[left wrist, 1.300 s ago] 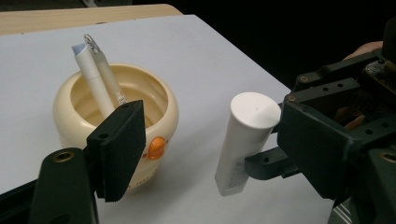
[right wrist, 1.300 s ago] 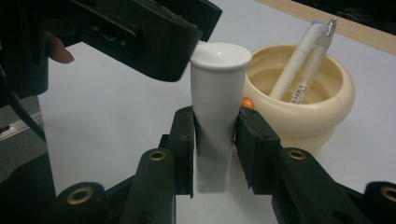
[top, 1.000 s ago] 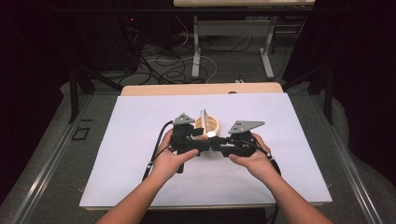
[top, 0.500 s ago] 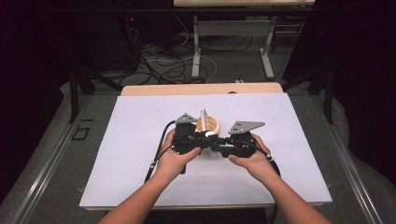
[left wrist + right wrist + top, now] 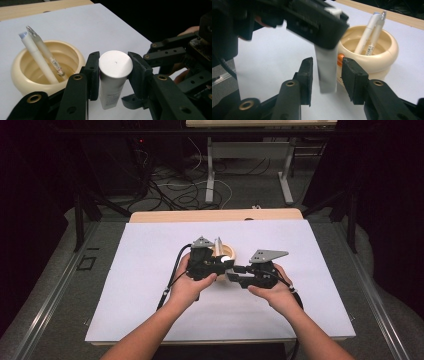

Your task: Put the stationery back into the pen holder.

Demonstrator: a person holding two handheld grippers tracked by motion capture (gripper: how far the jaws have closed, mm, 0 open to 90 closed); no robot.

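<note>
The left tongs (image 5: 113, 75) clench an upright white tube (image 5: 113, 77), its lower end seemingly between the released right tongs (image 5: 325, 80).

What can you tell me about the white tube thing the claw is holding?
The white tube looks like smooth plastic, with a flat round cap end that has a tiny dot in its middle, and small print near its other end. It hangs above the white table cover, beside the cream bowl. The left claw pinches it just below the cap. The right claw sits open around its lower part, not clearly touching.
</note>
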